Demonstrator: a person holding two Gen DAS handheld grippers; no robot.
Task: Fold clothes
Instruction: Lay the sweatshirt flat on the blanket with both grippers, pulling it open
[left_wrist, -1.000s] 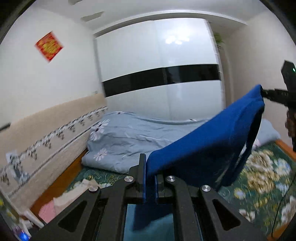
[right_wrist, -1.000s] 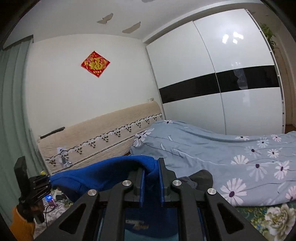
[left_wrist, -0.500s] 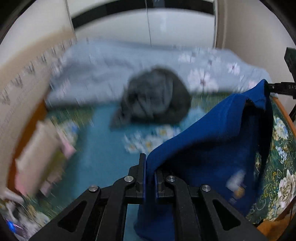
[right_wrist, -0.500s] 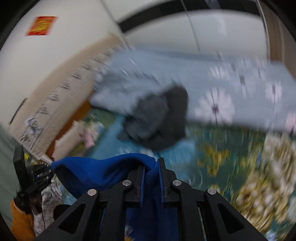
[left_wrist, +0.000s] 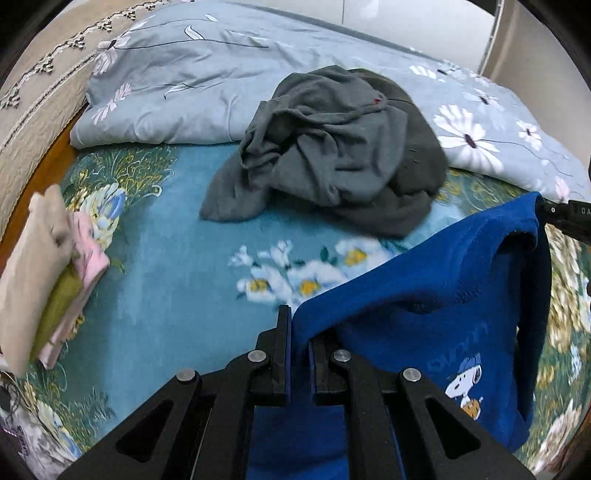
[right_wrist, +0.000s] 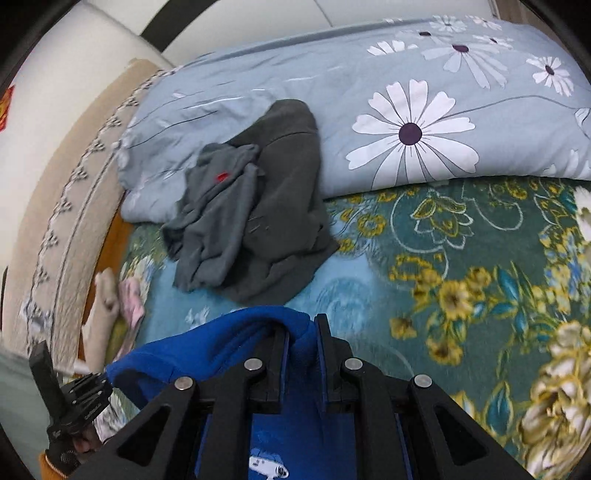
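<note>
A blue sweatshirt with a cartoon dog print hangs stretched between both grippers above the bed. My left gripper is shut on one top corner of it. My right gripper is shut on the other corner of the blue sweatshirt. The right gripper's tip shows at the right edge of the left wrist view, and the left gripper shows at the lower left of the right wrist view. A crumpled grey garment lies on the bed ahead.
A floral teal bedsheet covers the bed. A light-blue daisy duvet is bunched along the far side. A stack of folded beige, pink and olive clothes sits at the left, by the padded headboard.
Both grippers have tipped down from facing the wardrobe and wall to facing the bed, carrying the blue sweatshirt lower. Both stay shut on it.
</note>
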